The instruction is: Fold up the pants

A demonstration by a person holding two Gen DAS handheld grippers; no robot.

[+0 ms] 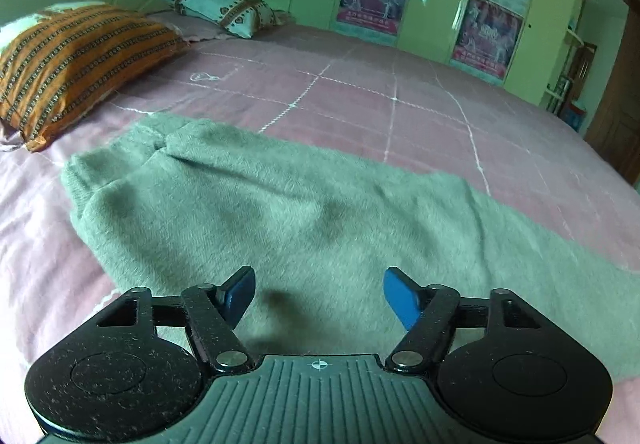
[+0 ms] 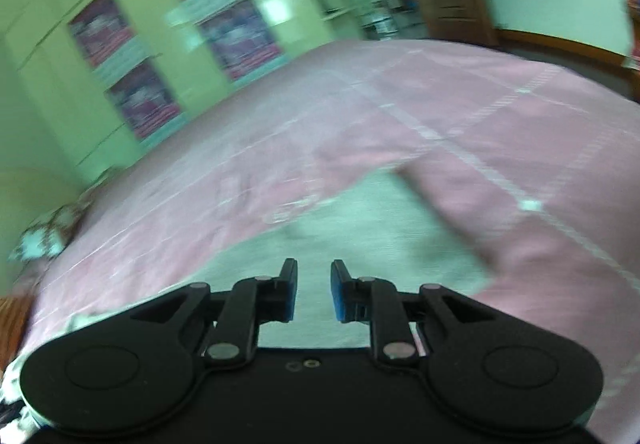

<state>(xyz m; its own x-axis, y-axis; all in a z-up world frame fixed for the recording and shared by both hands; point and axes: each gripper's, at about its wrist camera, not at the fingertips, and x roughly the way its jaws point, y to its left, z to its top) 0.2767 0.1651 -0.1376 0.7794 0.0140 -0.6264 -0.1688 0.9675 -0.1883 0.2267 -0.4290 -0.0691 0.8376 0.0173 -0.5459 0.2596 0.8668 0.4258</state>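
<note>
Apparently one lengthwise fold is done: fleece pants [image 1: 280, 212] lie doubled mid-frame; left gripper [image 1: 319, 294] and right gripper [image 2: 314, 292] both released, cross folds remaining.

Both rigs looked pretty much the same. The left black plastic two-finger gripper [image 1: 319, 294] had blue pads [image 1: 401, 298] on its fingertips, round disc housings on either side, silver pivot screws, and a ribbed grey-green body with a small white crosshair mark, all speckled with lint. The right black two-finger gripper [image 2: 314, 294] had blue-faced pads [image 2: 341, 300] too, matching discs and silver screws, but a plain dark body.
</note>
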